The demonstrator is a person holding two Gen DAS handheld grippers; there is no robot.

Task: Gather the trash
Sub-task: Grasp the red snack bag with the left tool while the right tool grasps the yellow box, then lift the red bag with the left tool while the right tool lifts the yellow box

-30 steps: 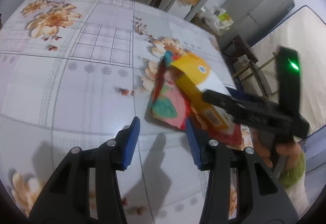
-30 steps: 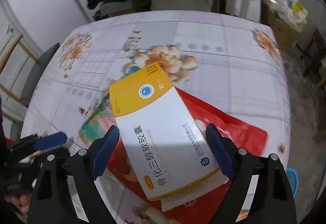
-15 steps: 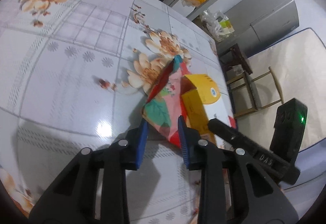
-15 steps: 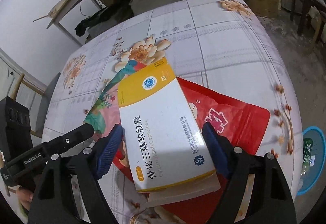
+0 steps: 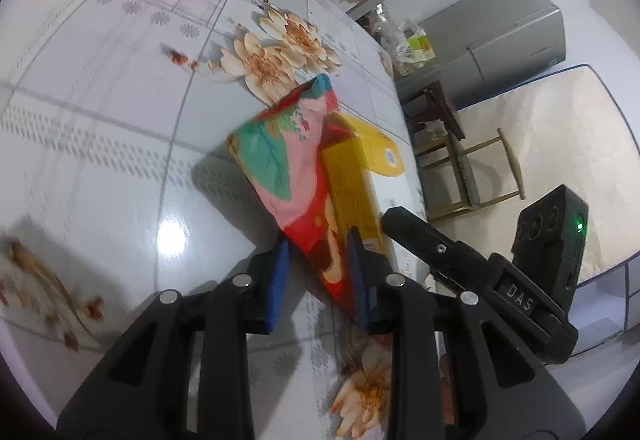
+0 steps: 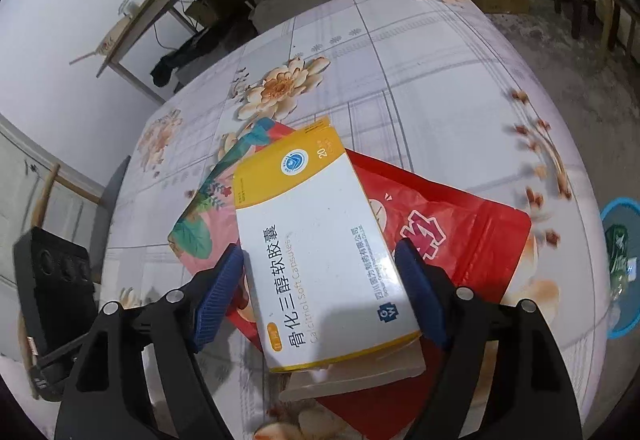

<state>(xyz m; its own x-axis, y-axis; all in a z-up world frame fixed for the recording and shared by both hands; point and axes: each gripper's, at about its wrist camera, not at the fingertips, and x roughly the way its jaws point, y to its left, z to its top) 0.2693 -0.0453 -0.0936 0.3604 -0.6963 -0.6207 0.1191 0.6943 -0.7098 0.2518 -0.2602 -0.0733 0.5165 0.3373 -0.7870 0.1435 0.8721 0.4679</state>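
Where blue pads flank it: box (image 6: 320,240) inside right gripper (image 6: 320,292).

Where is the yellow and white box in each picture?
Left wrist: the box is right of centre, seen edge-on behind the colourful bag.
Right wrist: it fills the centre, flat on the bag, between the right gripper fingers.
Shared landmark: the peach flower printed on the table, just beyond the bag.

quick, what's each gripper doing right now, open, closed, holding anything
Left gripper: jaws just closing, pinching the corner of the colourful snack pouch.
Right gripper: jaws just closing around the yellow and white medicine box; contact cannot be told.
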